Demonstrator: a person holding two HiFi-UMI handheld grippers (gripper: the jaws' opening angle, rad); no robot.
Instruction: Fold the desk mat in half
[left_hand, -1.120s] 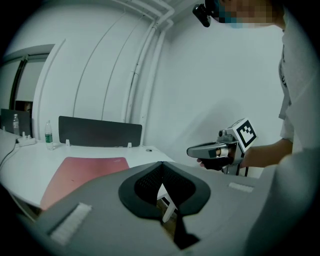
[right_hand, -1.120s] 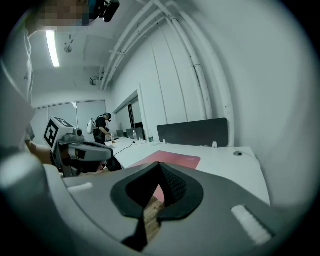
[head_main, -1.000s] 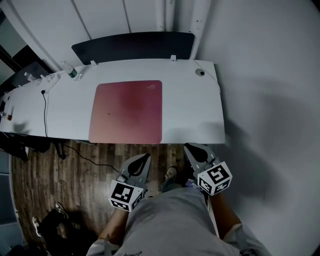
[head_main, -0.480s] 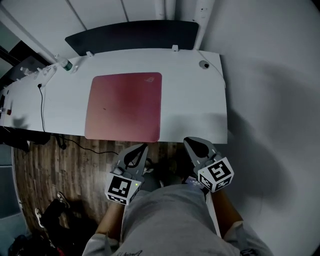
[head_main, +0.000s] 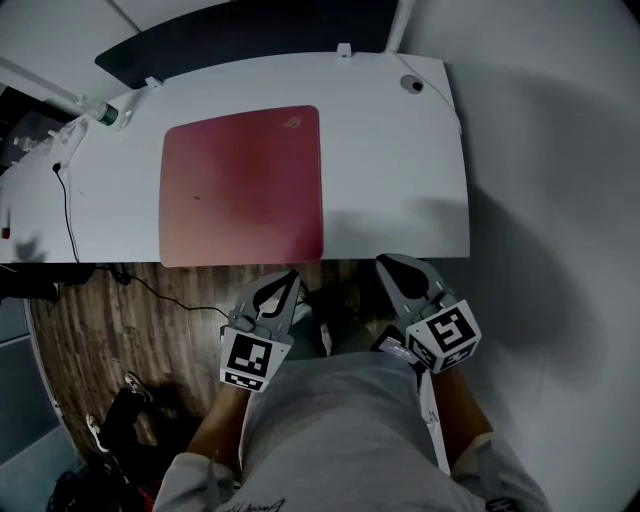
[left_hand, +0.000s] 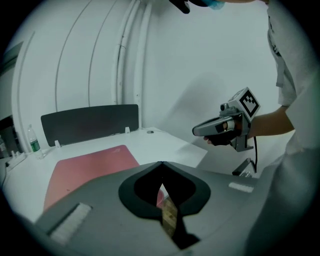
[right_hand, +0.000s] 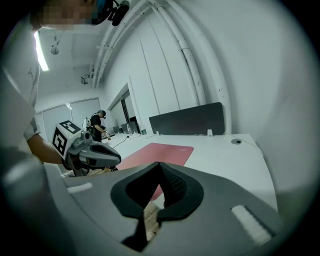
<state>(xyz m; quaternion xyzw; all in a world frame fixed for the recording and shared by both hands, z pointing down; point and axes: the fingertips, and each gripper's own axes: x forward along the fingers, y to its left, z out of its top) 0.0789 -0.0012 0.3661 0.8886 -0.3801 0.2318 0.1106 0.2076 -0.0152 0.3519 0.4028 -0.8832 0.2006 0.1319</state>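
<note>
The left gripper (left_hand: 161, 163) has its two jaws shut tip to tip, and we see nothing held between them. The right gripper (right_hand: 159, 163) is closed the same way and is also empty. In the head view we find both grippers low in the picture, side by side but apart, over the wooden floor (head_main: 130, 320) just short of the front edge of the desk (head_main: 400, 170). Neither touches the desk. Each points toward it and slightly down, with the marker cube at the rear, close to the person's grey shirt (head_main: 340, 430).

The desk mat (head_main: 242, 185) is red and lies flat and unfolded on the white desk, left of the middle. Its near edge reaches the desk's front edge, ahead of the left gripper. A small light mark sits at its far right corner.

Farther out, a dark panel (head_main: 250, 40) stands along the back of the desk. We note a round hole cover (head_main: 412, 85) near the far right corner, a bottle (head_main: 108, 115) at the far left, and a black cable (head_main: 68, 215) running across the left end.
</note>
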